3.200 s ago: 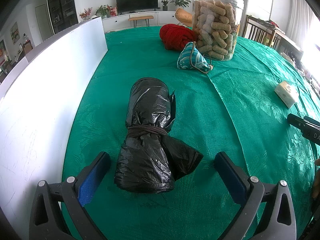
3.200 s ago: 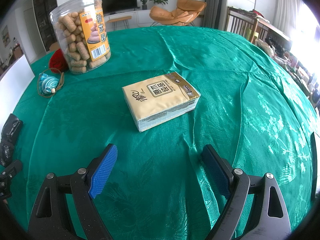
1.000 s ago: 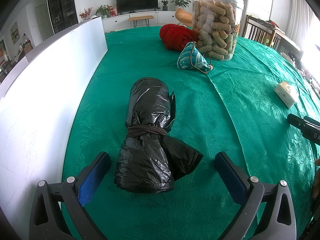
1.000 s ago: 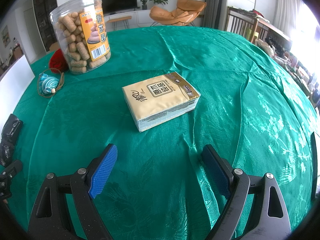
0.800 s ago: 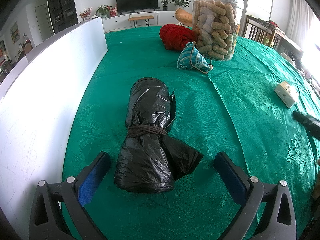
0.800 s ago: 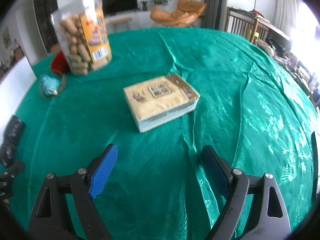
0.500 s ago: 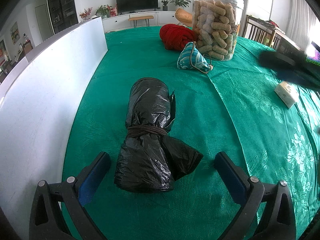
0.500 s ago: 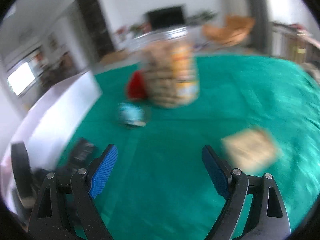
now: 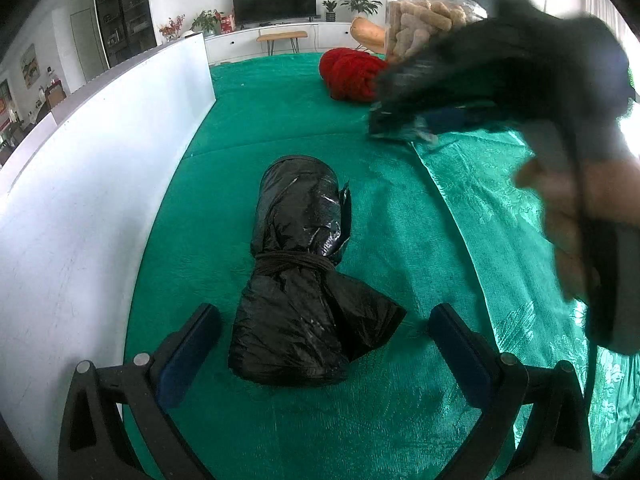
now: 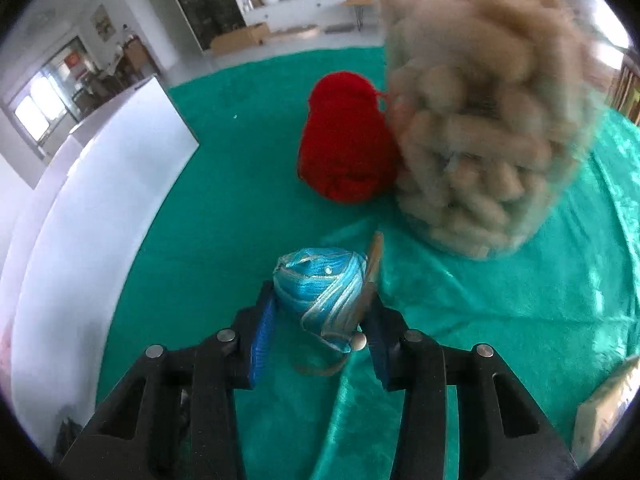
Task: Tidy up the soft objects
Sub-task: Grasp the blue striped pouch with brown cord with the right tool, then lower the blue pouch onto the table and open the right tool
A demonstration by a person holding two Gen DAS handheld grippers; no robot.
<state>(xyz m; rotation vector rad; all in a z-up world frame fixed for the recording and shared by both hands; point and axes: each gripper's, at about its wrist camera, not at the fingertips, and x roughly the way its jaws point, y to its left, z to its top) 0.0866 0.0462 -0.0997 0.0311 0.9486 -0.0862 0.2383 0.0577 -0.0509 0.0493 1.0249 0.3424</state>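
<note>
A blue striped pouch (image 10: 320, 284) with a brown cord lies on the green tablecloth (image 10: 240, 208). My right gripper (image 10: 320, 304) straddles it, jaws closing, and both blue pads touch its sides. In the left wrist view that gripper is a dark blur (image 9: 472, 80) at the upper right, with a hand (image 9: 568, 216) behind it. A tied black plastic bag (image 9: 296, 264) lies lengthwise before my left gripper (image 9: 324, 312). That gripper is open, with the bag's near end between its fingers and untouched. A red yarn ball (image 10: 344, 148) sits beyond the pouch.
A clear jar of beige snacks (image 10: 480, 128) stands right of the yarn, close to the pouch. A white panel (image 9: 100, 184) runs along the table's left side. A tissue pack (image 10: 604, 412) shows at the right wrist view's lower right edge.
My right gripper swung left from the tissue pack to the blue pouch and narrowed its jaws around it. It now crosses the left wrist view. The left gripper and black bag stayed put.
</note>
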